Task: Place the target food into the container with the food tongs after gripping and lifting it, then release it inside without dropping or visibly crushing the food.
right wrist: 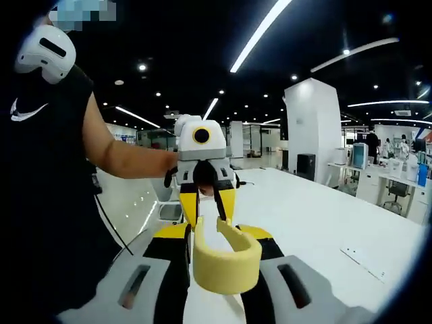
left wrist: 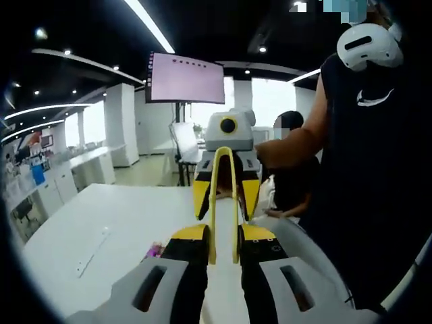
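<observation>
The person holds both grippers up over the white bench (right wrist: 324,223), facing each other, with the yellow food tongs (left wrist: 225,202) between them. The right gripper (right wrist: 226,260) has its jaws clenched on the looped end. The left gripper (left wrist: 223,246) has its jaws closed on the two arms.

I see no food and no container, and I think that an uneven pull could twist the tongs out of one grip.

Lighting: your workspace is bright and even, lit by ceiling light strips (right wrist: 260,35) and daylight from far windows (left wrist: 277,98) that blow out to white glare. Shadows: soft, faint on the white table (left wrist: 128,216). Optics: you get strong fisheye bending at edges; your distant background softens slightly.
</observation>
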